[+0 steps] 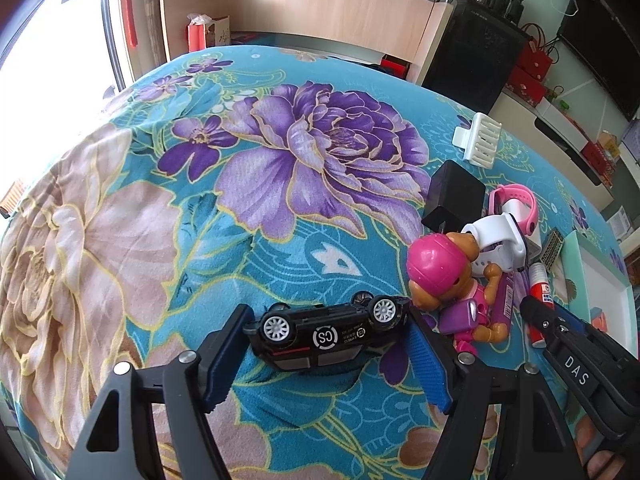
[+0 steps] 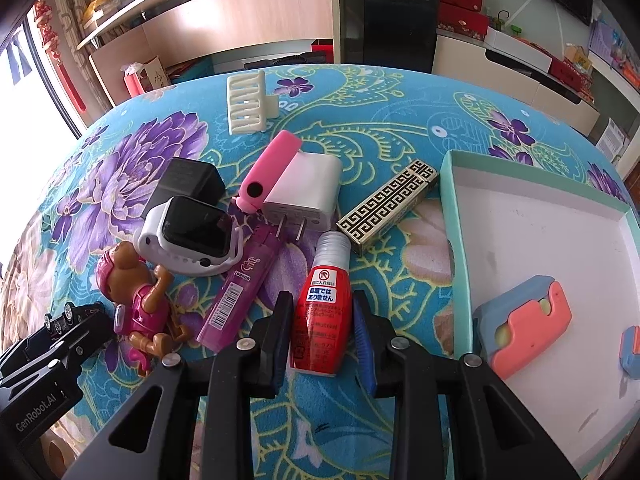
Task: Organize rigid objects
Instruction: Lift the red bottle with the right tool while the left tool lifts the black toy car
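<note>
My left gripper [image 1: 326,320] has its fingers against both ends of a black toy car [image 1: 326,334] that lies on its side, wheels toward me; it looks shut on it. My right gripper [image 2: 322,312] closes around a red glue bottle [image 2: 320,312] with a clear cap, lying on the floral cloth. The bottle also shows in the left wrist view [image 1: 538,300]. A mint-rimmed white tray [image 2: 452,216] lies to the right and holds a blue-and-coral object [image 2: 528,320].
A cluster lies ahead: pink-helmeted dog figure [image 2: 136,292], purple lighter [image 2: 240,288], white smartwatch [image 2: 192,236], black charger [image 2: 188,184], white plug adapter [image 2: 304,192], pink band [image 2: 268,168], patterned black-gold lighter [image 2: 384,208], cream hair claw [image 2: 248,104]. Shelves and cabinets stand beyond the table.
</note>
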The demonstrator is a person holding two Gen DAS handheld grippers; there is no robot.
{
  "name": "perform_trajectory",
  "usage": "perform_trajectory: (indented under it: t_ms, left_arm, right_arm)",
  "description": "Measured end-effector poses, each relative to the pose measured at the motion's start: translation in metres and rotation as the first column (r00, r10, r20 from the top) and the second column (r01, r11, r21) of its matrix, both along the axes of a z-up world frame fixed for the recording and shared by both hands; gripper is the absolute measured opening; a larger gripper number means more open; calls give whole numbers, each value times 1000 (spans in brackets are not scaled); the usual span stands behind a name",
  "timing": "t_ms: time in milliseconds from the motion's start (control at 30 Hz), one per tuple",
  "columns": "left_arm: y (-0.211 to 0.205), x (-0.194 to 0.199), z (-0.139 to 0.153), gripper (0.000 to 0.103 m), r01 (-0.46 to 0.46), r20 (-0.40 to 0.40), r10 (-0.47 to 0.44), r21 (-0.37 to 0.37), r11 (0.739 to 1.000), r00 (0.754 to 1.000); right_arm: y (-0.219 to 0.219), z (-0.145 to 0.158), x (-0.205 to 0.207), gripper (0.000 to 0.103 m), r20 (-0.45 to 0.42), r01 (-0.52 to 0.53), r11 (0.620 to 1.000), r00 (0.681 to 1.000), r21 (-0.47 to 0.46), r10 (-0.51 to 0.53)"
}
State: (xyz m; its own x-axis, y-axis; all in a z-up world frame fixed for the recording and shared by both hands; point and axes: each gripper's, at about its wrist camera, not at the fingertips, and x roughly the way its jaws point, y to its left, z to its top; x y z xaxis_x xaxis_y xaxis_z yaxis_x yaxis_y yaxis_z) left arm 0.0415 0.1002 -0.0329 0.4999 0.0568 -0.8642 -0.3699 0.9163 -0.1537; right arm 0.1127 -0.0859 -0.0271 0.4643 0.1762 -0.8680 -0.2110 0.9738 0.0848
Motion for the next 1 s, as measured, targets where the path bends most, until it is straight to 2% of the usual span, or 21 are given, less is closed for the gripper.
perform_trajectory:
  t_ms: [300, 500, 600, 767, 1000]
  left_arm:
    - [-3, -3, 8, 77, 5, 29, -5, 16, 1000, 1000]
    - [-6, -7, 22, 77, 10, 68, -13, 37, 999, 998]
    - [-9, -6, 22, 77, 20, 65, -22, 40, 999, 998]
    - [-10, -5, 20, 77, 23, 55, -25, 40, 999, 998]
    - [-11, -4, 16, 77, 28, 42, -30, 37, 999, 999]
  right_arm:
    - [-9, 9, -4, 29, 10, 7, 1000, 1000, 24, -7]
    - [-15, 24, -11, 25, 42, 3, 998, 999, 55, -6]
    - [-15, 22, -11, 24, 33, 2, 999, 999, 42, -4]
    - [-18, 3, -6, 21, -56, 19, 999, 998, 28, -18]
    - [-7, -2, -5, 21, -55, -17, 998, 998, -54, 14]
